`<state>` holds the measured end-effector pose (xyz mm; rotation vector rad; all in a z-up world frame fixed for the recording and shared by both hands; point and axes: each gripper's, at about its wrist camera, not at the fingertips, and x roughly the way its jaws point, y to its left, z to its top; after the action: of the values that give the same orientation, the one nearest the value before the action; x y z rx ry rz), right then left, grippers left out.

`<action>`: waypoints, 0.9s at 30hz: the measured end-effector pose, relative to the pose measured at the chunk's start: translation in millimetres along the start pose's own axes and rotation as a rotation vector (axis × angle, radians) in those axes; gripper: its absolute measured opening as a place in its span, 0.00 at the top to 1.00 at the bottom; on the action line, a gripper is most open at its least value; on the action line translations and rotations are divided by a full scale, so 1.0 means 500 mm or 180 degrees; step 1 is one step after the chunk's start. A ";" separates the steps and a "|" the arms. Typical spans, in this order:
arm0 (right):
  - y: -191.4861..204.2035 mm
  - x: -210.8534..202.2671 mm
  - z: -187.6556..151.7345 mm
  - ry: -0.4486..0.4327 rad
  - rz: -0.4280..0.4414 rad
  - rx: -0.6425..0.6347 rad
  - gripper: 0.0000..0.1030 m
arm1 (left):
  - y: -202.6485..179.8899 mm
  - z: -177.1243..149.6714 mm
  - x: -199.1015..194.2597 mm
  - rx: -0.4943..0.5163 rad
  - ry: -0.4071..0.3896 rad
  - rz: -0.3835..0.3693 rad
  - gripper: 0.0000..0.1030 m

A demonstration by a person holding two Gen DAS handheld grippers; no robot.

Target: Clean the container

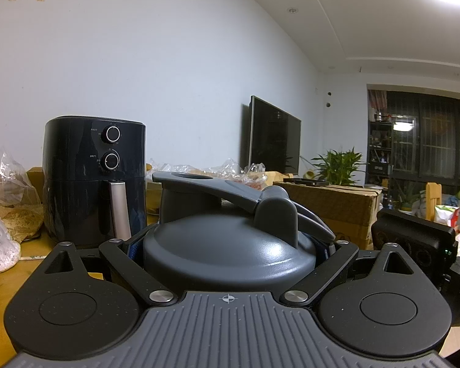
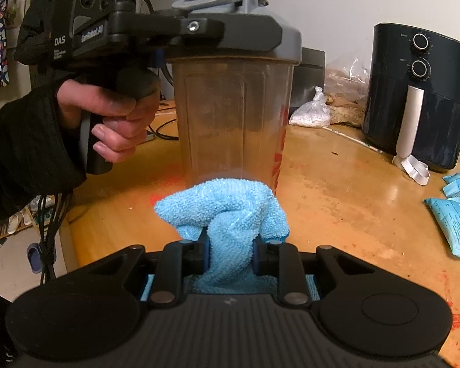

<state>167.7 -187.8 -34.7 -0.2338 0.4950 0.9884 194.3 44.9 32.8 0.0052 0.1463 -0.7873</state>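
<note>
A clear brownish shaker container [image 2: 230,107] with a grey flip-top lid [image 2: 251,9] stands upright on the wooden table [image 2: 337,199]. My left gripper [image 2: 245,35], held by a hand in a black sleeve, is shut around that lid from the left. In the left wrist view the lid [image 1: 227,263] fills the space between the fingers [image 1: 132,248] of the left gripper [image 1: 228,245]. My right gripper [image 2: 230,251] is shut on a bunched light-blue cloth [image 2: 230,208]. The cloth's front touches the container's lower wall, just above the table.
A black air fryer [image 2: 414,98] stands at the back right. A tied bag of white granules [image 2: 311,113] lies behind the container. Blue packets [image 2: 454,220] lie on the right edge. Cables trail at the left. A cardboard box [image 1: 337,208] sits beyond.
</note>
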 end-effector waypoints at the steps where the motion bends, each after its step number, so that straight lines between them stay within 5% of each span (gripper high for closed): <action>1: -0.001 -0.001 0.000 -0.0017 0.0004 0.0007 0.80 | 0.000 0.000 0.000 -0.0001 0.0000 -0.0001 0.07; 27: 0.004 -0.066 0.030 -0.0653 -0.0072 0.0025 0.80 | -0.001 -0.003 -0.001 -0.0006 0.0014 0.0001 0.07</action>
<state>155.2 -205.1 -5.2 -0.1287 0.3085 0.9762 193.5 45.2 31.5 0.0052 0.1511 -0.7869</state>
